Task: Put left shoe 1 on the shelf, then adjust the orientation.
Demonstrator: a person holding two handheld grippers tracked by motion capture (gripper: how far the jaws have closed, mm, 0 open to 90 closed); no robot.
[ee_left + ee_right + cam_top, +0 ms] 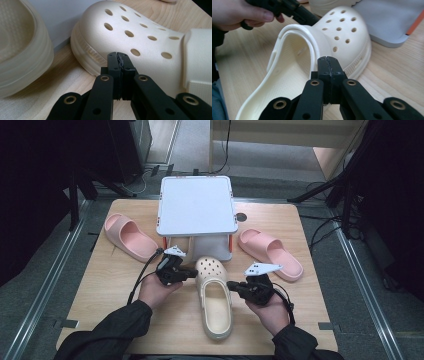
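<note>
Jaws pressed together and empty on both the left gripper [192, 271] and right gripper [231, 285] flank the cream perforated foam clog [215, 295] at desk [110, 285] centre, left at its ten o'clock, right at three, so gripping and moving it seem still undone.

- You work at a light wooden table [115, 285].
- Around you lies grey floor [45, 270], with dark stands [345, 185] and cables [320, 232].

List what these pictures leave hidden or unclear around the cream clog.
- Second cream shoe: cut off by the left gripper view's left edge; in the high view, the white shelf covers most of it.
- Cream clog heel: cut off by the right gripper view's bottom edge.
- Clog's far side: hidden behind its own upper there.
</note>
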